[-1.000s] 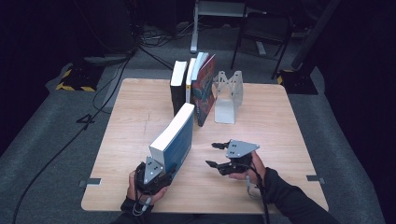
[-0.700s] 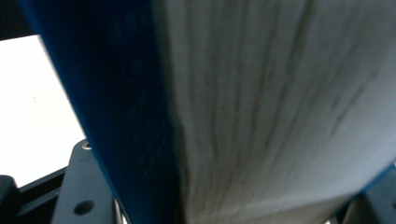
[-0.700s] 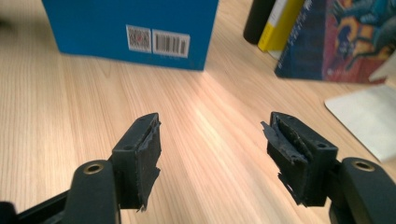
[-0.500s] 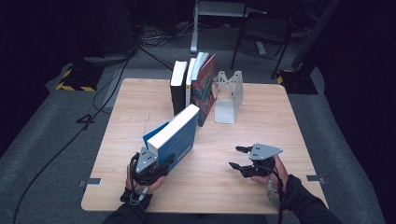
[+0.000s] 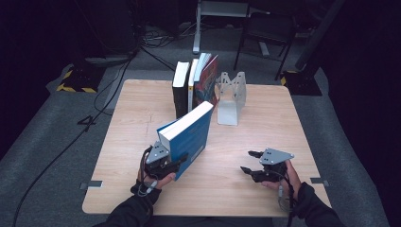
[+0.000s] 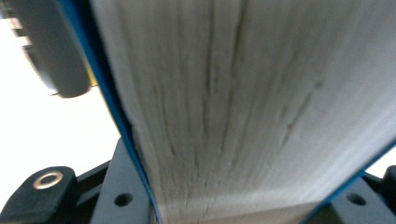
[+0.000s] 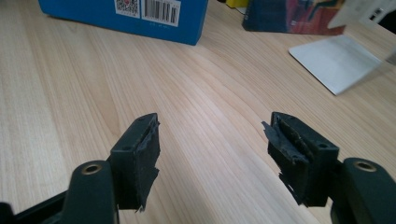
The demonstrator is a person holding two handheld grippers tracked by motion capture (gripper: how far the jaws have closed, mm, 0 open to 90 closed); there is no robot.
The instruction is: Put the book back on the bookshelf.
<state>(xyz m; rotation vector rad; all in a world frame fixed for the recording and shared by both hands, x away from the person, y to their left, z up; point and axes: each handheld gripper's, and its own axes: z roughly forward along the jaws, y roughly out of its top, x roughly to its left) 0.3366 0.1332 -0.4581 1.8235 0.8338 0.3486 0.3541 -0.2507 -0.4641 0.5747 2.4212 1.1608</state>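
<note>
A: Book [image 5: 187, 135], blue-covered and thick, stands tilted on the wooden table [image 5: 142, 123]. Who has it?

B: The left gripper [image 5: 163, 163] does, pinching its near lower corner. Its jaws have just been closing, and in the left gripper view the page edges sit squeezed between them.

A: And the other one?

B: The right gripper [image 5: 251, 162] hovers low over bare table, well apart from the book, jaws spread with nothing between.

A: Behind?

B: A row of upright books [image 5: 194, 85] beside a white metal bookend [image 5: 231, 97].
</note>
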